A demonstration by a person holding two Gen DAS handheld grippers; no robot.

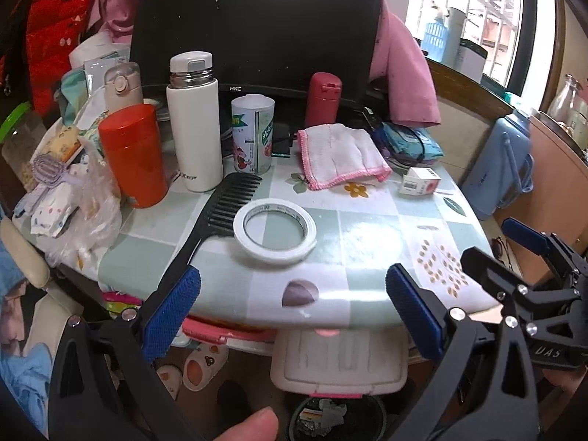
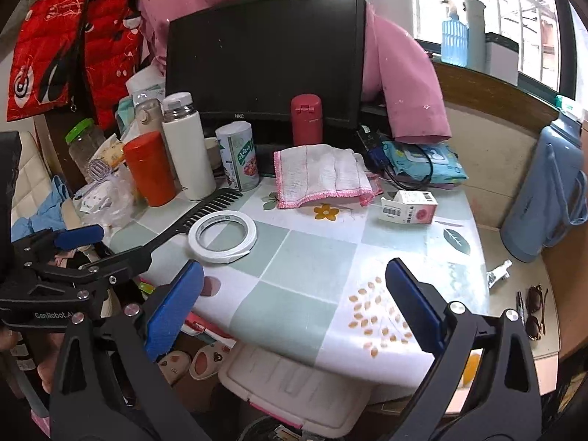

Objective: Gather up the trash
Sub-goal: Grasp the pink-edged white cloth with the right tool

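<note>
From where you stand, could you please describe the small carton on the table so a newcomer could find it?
Start at the black monitor, then drop to the pink-edged cloth before it. Right of that cloth lies the small white carton, alone in bearing barcodes and a pink circle.

Daylight came in from the window [image 1: 477,18] at the top right, and it looked washed out and too bright. A soft white glare sat on the shiny desk [image 1: 367,242]. Straight lines bent near the round, dark edges. Under the desk it was dim. Everything looked a little blurry.
</note>
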